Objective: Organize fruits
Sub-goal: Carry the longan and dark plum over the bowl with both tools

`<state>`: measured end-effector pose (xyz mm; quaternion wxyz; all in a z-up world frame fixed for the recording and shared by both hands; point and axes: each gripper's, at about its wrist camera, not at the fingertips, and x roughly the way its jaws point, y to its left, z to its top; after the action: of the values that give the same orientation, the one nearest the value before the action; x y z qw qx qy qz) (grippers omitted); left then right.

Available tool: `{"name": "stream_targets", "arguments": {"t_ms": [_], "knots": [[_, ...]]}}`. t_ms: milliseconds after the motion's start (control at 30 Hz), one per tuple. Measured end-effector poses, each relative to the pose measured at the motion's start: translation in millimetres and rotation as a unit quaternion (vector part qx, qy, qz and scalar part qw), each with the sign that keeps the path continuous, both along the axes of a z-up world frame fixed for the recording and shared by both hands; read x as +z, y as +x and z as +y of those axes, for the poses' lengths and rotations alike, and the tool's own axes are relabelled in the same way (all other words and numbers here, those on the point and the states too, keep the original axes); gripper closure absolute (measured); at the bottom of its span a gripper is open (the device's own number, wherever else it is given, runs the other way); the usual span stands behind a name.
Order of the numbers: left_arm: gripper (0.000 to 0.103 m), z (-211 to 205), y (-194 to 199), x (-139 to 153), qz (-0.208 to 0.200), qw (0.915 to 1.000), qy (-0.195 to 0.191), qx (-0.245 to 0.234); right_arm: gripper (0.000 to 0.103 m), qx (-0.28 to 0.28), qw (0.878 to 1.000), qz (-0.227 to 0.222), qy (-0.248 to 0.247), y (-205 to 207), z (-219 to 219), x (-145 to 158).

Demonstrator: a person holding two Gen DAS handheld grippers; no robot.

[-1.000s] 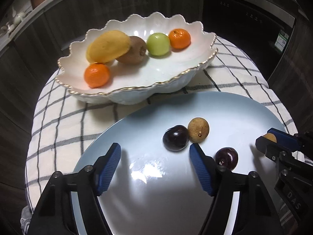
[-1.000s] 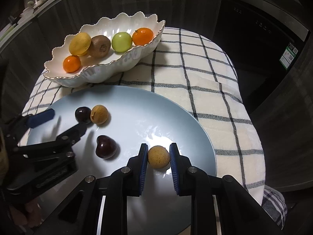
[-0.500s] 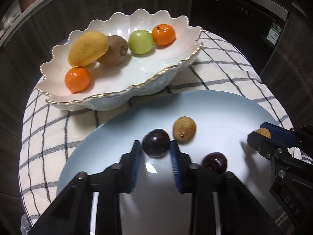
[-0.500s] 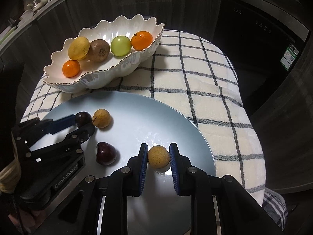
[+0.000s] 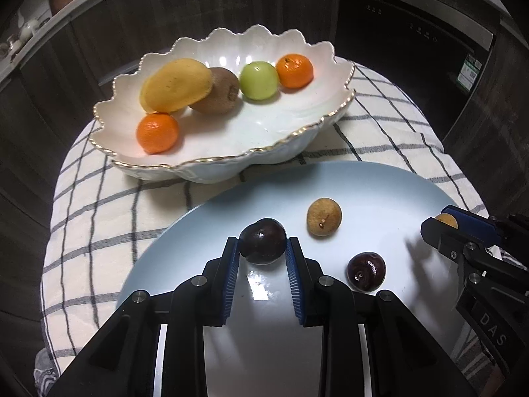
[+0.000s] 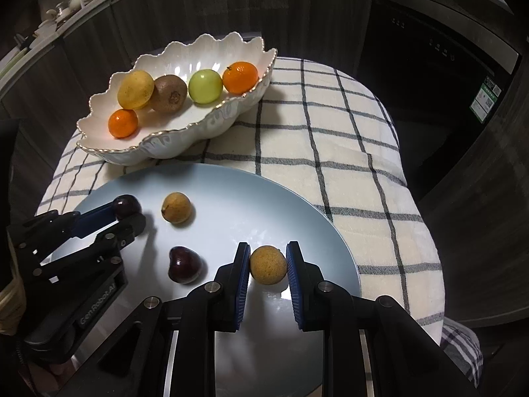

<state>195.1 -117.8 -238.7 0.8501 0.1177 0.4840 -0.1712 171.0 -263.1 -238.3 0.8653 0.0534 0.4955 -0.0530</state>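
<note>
On the pale blue plate, my left gripper is shut on a dark purple round fruit. My right gripper is shut on a tan longan at the plate's right side. A second tan longan and a second dark fruit lie loose on the plate between the grippers. Behind the plate stands a white scalloped bowl.
The bowl holds a yellow mango, a brown kiwi, a green fruit and two oranges. All of it rests on a small round table under a checked cloth, with dark cabinets around.
My left gripper moved forward over the dark fruit and closed on it; a second ago its jaws stood wide open short of it. The right gripper kept its hold on the longan.
</note>
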Motion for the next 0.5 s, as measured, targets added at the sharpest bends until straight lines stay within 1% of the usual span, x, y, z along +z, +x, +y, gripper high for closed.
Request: {"name": "stream_targets", "arguments": {"t_ms": [500], "knots": [[0.074, 35, 1, 46, -0.037, 0.9989, -0.019, 0.020, 0.079, 0.027, 0.999, -0.037, -0.010, 14, 24, 40]]}}
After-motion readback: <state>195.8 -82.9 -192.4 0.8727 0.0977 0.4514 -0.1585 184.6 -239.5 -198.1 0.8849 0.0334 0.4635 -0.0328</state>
